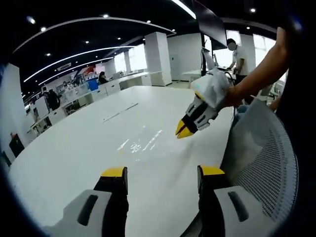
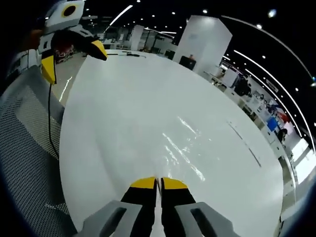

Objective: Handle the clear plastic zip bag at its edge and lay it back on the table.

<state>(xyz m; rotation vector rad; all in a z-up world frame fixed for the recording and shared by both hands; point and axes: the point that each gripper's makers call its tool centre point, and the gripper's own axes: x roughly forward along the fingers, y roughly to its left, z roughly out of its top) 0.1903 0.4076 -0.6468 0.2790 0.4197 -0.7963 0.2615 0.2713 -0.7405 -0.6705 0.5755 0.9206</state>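
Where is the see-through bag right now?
The clear zip bag lies flat on the white table, just ahead of the right gripper in the right gripper view.

The left gripper view looks low across the white worktop point(image 1: 89, 148) toward the far office, catching the right gripper point(image 1: 183, 130) close by. The right gripper view faces along the same worktop point(image 2: 148, 98), sharing the clear zip bag point(image 2: 180, 150).

The white tabletop point(image 1: 89, 143) lies open ahead and to the far side. A mesh chair back point(image 1: 266, 163) stands at its near right edge, beside the right gripper point(image 1: 183, 130).
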